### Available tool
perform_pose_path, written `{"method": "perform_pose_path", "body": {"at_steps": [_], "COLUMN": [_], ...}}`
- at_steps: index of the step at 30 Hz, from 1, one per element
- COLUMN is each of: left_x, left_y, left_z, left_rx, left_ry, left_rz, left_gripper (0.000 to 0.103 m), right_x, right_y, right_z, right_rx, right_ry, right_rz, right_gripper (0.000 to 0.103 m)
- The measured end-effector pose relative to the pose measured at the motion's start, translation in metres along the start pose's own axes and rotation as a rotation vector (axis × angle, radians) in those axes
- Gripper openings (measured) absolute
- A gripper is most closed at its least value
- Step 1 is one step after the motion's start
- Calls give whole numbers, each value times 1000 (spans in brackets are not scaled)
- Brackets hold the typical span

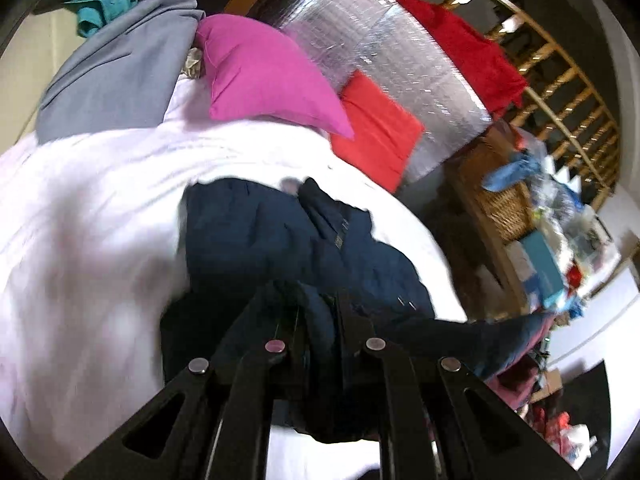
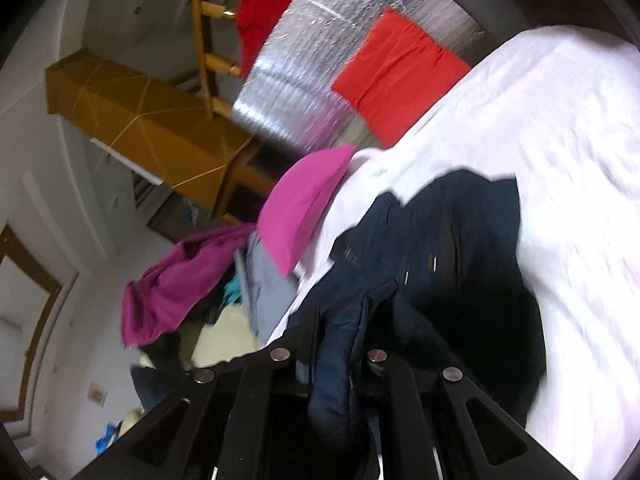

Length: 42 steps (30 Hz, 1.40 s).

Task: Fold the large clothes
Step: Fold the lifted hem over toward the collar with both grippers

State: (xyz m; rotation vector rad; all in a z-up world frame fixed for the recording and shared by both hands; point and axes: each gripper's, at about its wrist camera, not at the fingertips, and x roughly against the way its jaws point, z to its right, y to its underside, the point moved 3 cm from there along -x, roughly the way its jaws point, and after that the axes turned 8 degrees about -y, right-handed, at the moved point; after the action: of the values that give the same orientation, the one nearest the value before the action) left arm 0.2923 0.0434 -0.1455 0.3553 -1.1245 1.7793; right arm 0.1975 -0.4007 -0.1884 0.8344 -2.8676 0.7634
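1. Left tongs (image 1: 320, 312): clamped tight on a bunched edge of the navy garment (image 1: 280, 232). Right tongs (image 2: 344, 320): likewise pinched on a fold of the same garment (image 2: 460, 240). You hold it at two points; the cloth hangs slack from both.

2. Garment: partly raised, the rest crumpled on the white bed (image 1: 100, 220), about mid-bed, nearer the edge you stand at. Judged step: carrying one edge over to make a fold. Keep both tongs level and apart enough to draw the held edge taut, lay it straight onto the lower half, and release only once it lies flat.

3. Pink pillow (image 1: 260, 72): on the bed beyond the garment, toward the far edge. Keep the fold short of it.

4. Orange cushion (image 1: 376, 128): beside the pillow, against a silver sheet (image 1: 380, 40).

5. Grey cloth (image 1: 120, 64) and teal item (image 1: 100, 12): piled at the far left corner.

6. Off the bed: wicker basket (image 1: 508, 212) amid clutter, red cloth (image 1: 460, 40) over a wooden rail (image 1: 560, 80). None obstructs.
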Motion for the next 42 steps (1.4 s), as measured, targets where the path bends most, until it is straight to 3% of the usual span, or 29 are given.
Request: {"method": "perform_pose_path", "body": {"at_steps": [7, 13, 17, 21, 23, 24, 25, 26, 27, 28, 31, 34, 36, 38, 40, 42], "left_x": [-96, -155, -182, -192, -179, -166, -155, -128, -105, -89, -59, -43, -41, -43, -48, -58], "left_y": [-70, -96, -105, -106, -107, -108, -110, -112, -112, -110, -93, -55, -26, 0, 21, 35], "left_z": [-19, -37, -53, -72, -72, -71, -71, -71, -70, -67, -51, -29, -20, -13, -11, -13], "left_rx": [31, 46, 100, 243, 274, 291, 302, 325, 342, 344, 303, 204, 141, 93, 71, 21], "left_ry": [-126, -151, -133, -66, 1, 48, 58, 51, 52, 66, 74, 18, -35, -97, -169, -296], "left_rz": [-26, -73, -116, -201, -185, -159, -119, -3, 93, 143, 130, 108, 81, 55, 41, 22], "left_gripper": [10, 11, 13, 21, 37, 51, 74, 83, 91, 92, 92, 92, 92, 92, 92, 92], "right_x": [-82, -122, -140, -147, -138, -128, -116, -103, -85, -71, -56, -47, -45, -52, -63, -73], "right_y": [-63, -89, -104, -120, -124, -123, -125, -125, -125, -124, -113, -82, -55, -30, -10, 8], "right_z": [63, 116, 141, 151, 141, 134, 127, 119, 109, 100, 74, 50, 37, 26, 25, 27], "right_rx": [-87, -161, -292, -399, -383, -361, -342, -327, -306, -283, -205, -115, -49, 7, 42, 64], "right_ry": [113, 175, 146, 86, 49, 29, 13, -2, -28, -51, 18, 65, 113, 162, 211, 250], "right_rz": [64, 65, 41, 9, 26, 56, 100, 153, 219, 249, 181, 94, 35, -39, -94, -133], "right_gripper": [9, 8, 11, 20, 31, 37, 62, 90, 98, 100, 100, 97, 88, 58, 50, 50]}}
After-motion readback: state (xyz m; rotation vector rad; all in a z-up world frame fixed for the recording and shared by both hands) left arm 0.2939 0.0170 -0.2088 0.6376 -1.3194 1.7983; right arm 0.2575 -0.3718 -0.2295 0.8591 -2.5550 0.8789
